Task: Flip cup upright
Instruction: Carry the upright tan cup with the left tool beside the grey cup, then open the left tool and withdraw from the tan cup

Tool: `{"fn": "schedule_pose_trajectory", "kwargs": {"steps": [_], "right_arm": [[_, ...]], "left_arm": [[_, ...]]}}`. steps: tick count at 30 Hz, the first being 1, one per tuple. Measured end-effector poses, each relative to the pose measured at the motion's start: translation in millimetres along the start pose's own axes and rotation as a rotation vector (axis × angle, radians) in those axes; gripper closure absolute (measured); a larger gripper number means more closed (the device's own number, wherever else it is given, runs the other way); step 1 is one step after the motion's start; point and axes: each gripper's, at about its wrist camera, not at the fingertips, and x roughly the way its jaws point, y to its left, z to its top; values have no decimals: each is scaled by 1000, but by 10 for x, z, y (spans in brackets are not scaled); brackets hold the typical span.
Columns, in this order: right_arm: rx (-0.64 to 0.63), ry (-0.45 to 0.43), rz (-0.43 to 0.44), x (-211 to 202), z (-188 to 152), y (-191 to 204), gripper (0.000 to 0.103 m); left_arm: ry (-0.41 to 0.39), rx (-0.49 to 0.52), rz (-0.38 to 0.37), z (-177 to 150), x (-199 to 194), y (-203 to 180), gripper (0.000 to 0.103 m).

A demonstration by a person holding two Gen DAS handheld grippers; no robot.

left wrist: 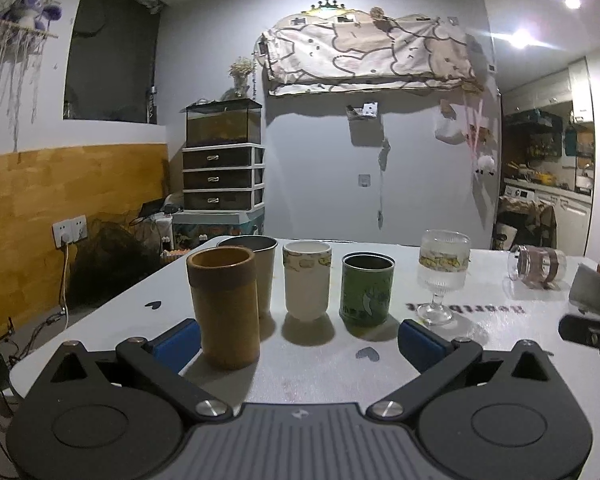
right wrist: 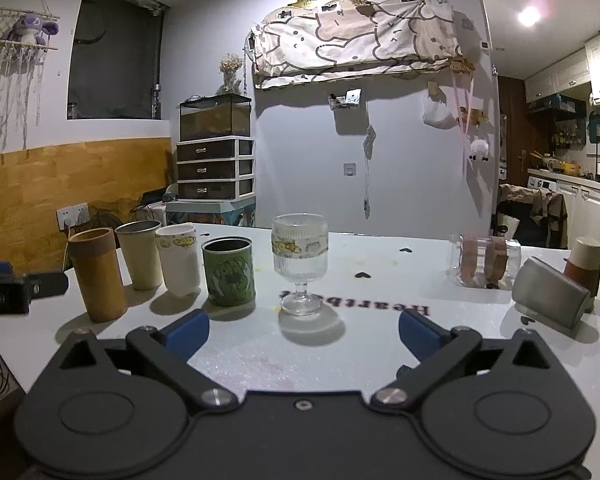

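On the white table point(left wrist: 300, 360) a row of cups stands upright: a brown bamboo cup point(left wrist: 224, 308), a metal cup point(left wrist: 260, 264), a white cup point(left wrist: 306, 280), a green tin point(left wrist: 367, 288) and a ribbed stemmed glass point(left wrist: 442, 272). A clear glass with brown bands point(left wrist: 538, 266) lies on its side at the right, as does a grey metal cup point(right wrist: 552, 298). My left gripper point(left wrist: 300, 340) is open and empty just before the row. My right gripper point(right wrist: 304, 330) is open and empty, just in front of the stemmed glass point(right wrist: 300, 264).
A brown-and-white cup point(right wrist: 584, 264) stands behind the grey metal cup near the table's right edge. The other gripper shows at the frame edge in each view point(left wrist: 592, 336) point(right wrist: 16, 288). A drawer unit with a tank point(left wrist: 222, 160) stands beyond the table.
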Motion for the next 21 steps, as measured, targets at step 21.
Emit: {"fn": "schedule_pose_trajectory", "kwargs": {"steps": [21], "right_arm": [[-21, 29, -29, -56, 66, 78, 1]], "left_arm": [[15, 2, -10, -30, -73, -53, 0]]}}
